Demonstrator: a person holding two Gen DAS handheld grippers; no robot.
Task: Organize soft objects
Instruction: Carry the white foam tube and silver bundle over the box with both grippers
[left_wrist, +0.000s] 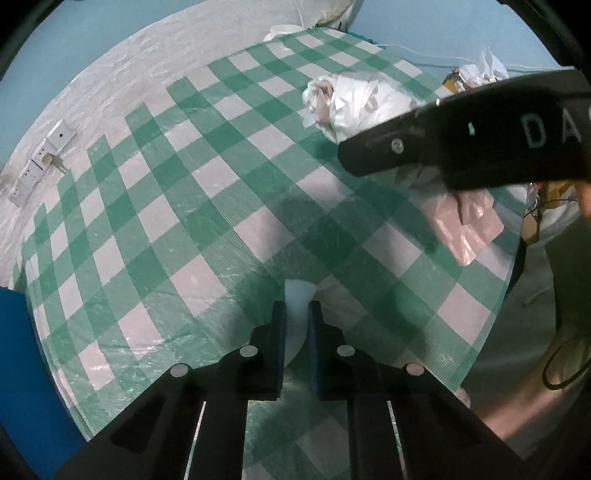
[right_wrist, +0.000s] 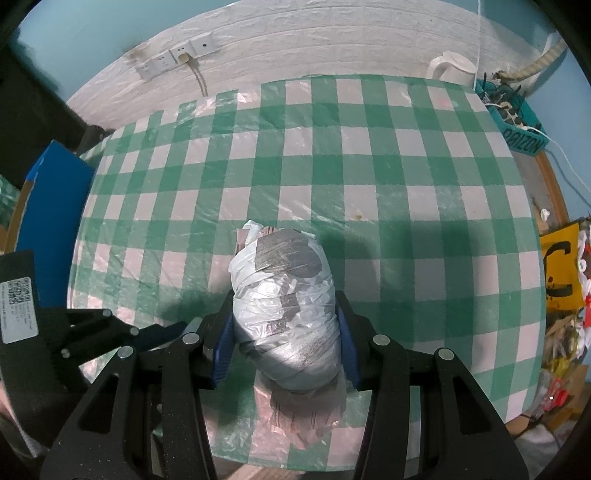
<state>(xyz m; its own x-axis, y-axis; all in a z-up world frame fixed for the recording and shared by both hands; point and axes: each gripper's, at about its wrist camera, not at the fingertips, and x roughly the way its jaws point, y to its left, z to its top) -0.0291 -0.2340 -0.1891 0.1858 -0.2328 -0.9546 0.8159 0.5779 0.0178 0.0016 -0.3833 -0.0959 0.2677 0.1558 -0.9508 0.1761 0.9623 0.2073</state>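
Observation:
A soft bundle wrapped in white plastic lies on the green-and-white checked tablecloth. My right gripper is shut on it, a blue pad against each side. The bundle also shows in the left wrist view, partly behind the right gripper's black body. A pinkish plastic sheet lies under its near end. My left gripper is nearly shut on a thin white, translucent piece, low over the cloth.
A blue box stands at the table's left edge. A teal basket and a white kettle sit at the far right. Wall sockets are behind the table. Clutter lies off the right edge.

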